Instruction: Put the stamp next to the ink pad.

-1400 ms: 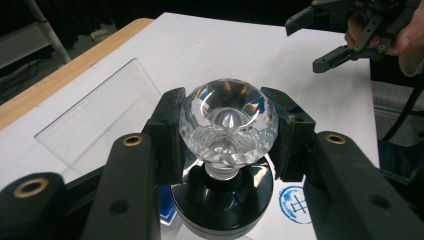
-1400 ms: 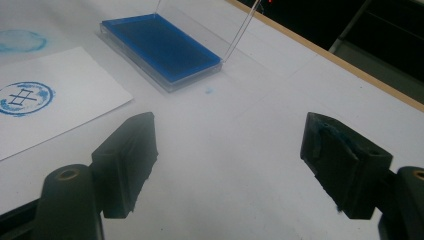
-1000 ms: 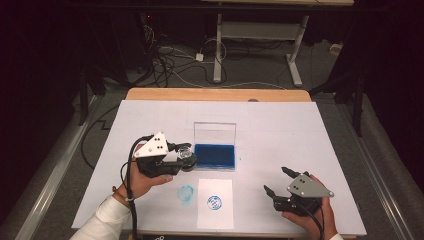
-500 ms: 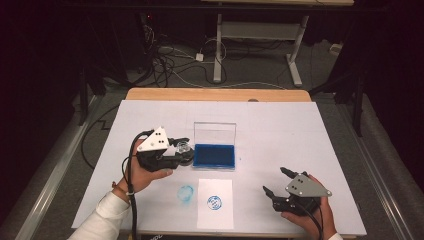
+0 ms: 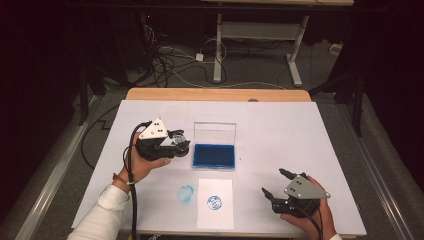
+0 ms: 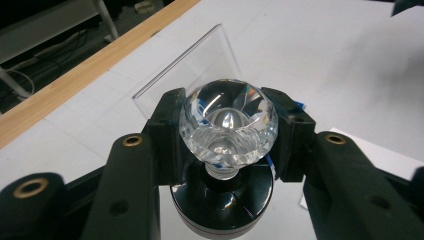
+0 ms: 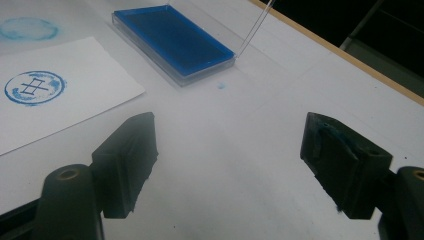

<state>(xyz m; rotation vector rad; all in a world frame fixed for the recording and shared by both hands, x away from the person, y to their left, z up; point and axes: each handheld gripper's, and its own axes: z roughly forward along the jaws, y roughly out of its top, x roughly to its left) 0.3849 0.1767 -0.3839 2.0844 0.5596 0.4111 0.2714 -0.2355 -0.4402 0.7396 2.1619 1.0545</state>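
Left gripper [image 5: 172, 145] has the stamp [image 6: 227, 125] clamped, right one's just sitting open.

Jaws are tight on the stamp's clear faceted knob, black base hanging below. It's held above the white table [image 5: 280, 130], around the middle and a bit toward the left edge, just beside the open blue ink pad [image 5: 214, 156]. Right gripper [image 5: 275, 184] near the front right corner, jaws spread wide, nothing in them. Stamped paper [image 5: 215, 202] lies at the front edge, a blue smudge [image 5: 185, 193] beside it.

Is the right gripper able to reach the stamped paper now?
Probably yes: the right gripper is open and empty, and bare table lies between it and the stamped paper.
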